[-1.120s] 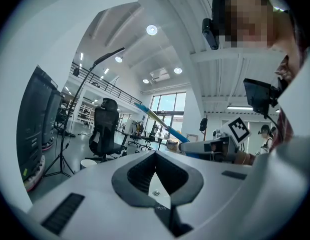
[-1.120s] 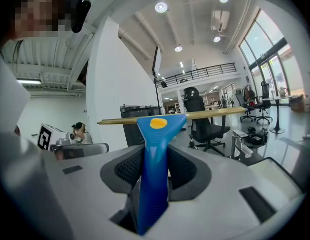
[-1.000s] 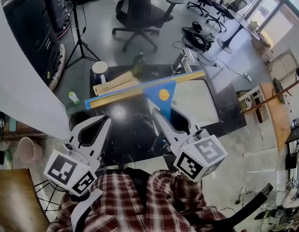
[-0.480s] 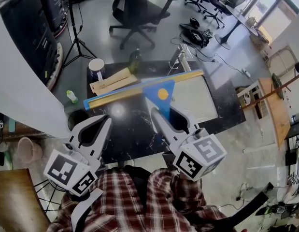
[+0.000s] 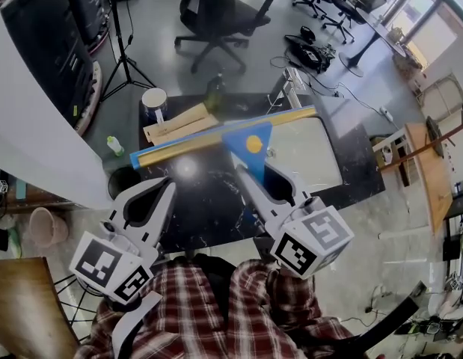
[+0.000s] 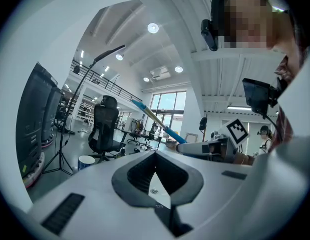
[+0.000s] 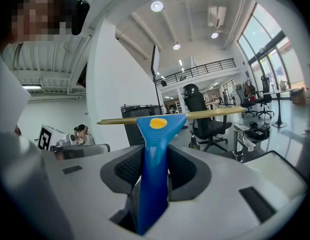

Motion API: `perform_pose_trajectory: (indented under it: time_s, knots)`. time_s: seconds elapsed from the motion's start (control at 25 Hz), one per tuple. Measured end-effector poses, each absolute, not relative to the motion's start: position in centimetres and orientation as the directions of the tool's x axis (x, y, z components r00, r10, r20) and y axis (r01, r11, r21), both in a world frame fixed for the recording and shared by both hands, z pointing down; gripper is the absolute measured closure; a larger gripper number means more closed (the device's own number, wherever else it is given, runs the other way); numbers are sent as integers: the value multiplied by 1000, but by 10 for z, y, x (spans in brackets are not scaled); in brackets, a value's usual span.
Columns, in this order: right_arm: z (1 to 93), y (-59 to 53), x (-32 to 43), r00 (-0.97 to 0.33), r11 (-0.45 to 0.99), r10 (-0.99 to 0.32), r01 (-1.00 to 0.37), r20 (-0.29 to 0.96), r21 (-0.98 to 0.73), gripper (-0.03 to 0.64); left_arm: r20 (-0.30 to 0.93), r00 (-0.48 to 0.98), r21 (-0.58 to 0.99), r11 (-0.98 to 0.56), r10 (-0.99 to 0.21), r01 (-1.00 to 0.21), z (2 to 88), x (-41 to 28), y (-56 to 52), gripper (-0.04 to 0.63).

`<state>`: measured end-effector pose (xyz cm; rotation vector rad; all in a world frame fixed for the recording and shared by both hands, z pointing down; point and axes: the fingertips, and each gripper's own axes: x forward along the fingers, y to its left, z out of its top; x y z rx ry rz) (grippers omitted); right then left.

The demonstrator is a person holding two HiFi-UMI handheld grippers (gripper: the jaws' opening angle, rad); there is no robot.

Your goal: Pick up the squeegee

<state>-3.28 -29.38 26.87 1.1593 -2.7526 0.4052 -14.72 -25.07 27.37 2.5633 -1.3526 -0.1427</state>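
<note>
Squeegee is off the desk, raised above it. Its long yellow-edged blade lies crosswise, and its blue handle is clamped between the jaws of the right tool. To the squeegee's left, the left tool hangs empty with its jaws closed tip to tip.

The risk, as I judge it, comes from that long blade. It is gripped only by the narrow handle, so it could twist or slide in the jaws if the hand swings or tips. Its left end could then knock the cup or the cardboard piece just beyond it.

Under the squeegee the desk is dark, glossy stone, with a pale panel below the blade's right half. Beyond the squeegee, on a grey floor, stand a tripod, an office chair and more chairs by the windows.
</note>
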Motion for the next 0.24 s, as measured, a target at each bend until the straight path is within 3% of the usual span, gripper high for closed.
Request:
perform_pose_trajectory:
  time_s: [0.24]
  knots:
    - [274, -300, -42, -718, 687, -659, -696, 224, -208, 479, 28, 554, 255, -530, -832, -809, 275, -154, -258, 586]
